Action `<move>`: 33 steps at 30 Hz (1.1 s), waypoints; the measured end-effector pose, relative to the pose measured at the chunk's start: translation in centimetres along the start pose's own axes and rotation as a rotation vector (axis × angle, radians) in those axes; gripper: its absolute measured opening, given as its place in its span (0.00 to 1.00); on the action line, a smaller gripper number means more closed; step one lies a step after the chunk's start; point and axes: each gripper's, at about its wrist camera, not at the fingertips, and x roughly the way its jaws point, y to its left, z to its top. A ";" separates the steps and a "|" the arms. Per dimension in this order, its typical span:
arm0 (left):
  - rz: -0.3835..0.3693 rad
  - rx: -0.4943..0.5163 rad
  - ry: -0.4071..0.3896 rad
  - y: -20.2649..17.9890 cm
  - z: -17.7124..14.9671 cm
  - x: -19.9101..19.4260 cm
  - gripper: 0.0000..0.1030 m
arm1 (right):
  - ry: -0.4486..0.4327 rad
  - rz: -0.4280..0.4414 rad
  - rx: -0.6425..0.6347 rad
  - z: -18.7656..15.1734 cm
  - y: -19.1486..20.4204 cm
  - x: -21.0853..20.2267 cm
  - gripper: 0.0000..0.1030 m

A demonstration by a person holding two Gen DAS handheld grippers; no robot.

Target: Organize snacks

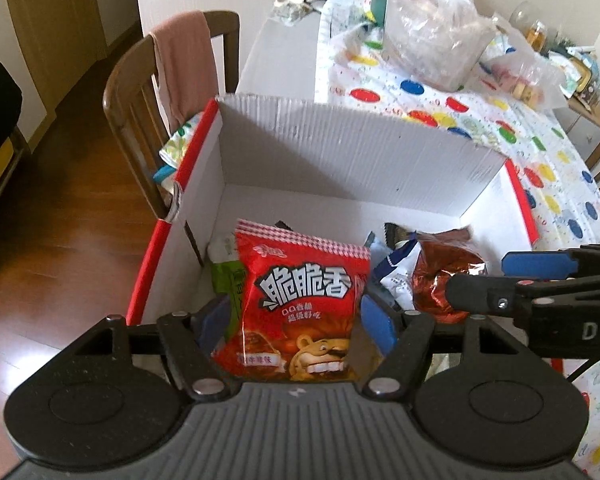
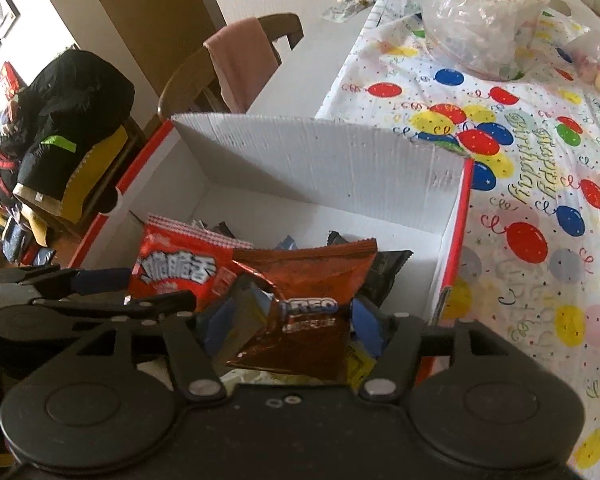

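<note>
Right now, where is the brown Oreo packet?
In the right wrist view the brown Oreo packet sits between the right claw's blue pads, over the white box, just right of the red lion snack bag.

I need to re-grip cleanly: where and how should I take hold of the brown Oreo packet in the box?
Grip the brown Oreo packet by its flat crimped top edge, coming from above. It stands roughly upright in the white cardboard box, its top edge free while other snack packets crowd its lower part. The right gripper already straddles it, pads apparently clear of it.
</note>
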 end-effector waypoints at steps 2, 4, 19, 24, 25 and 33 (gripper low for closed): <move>-0.007 0.000 -0.018 -0.1 0.0 -0.8 0.70 | -0.021 0.015 0.005 0.0 0.0 -0.8 0.70; -0.008 0.003 -0.034 -0.3 -0.1 -1.5 0.71 | -0.040 0.024 0.006 -0.1 -0.1 -1.6 0.76; -0.046 0.025 -0.173 -2.0 -1.5 -7.8 0.78 | -0.214 0.077 -0.069 -1.5 1.0 -8.7 0.91; -0.059 0.028 -0.203 -2.4 -2.4 -9.7 0.80 | -0.268 0.078 -0.078 -2.5 1.0 -10.6 0.96; -0.063 0.030 -0.206 -2.5 -2.6 -10.0 0.83 | -0.276 0.081 -0.078 -2.8 1.0 -10.9 0.97; -0.079 0.007 -0.227 -2.8 -4.1 -12.2 0.92 | -0.347 0.061 -0.068 -5.0 0.6 -13.4 1.00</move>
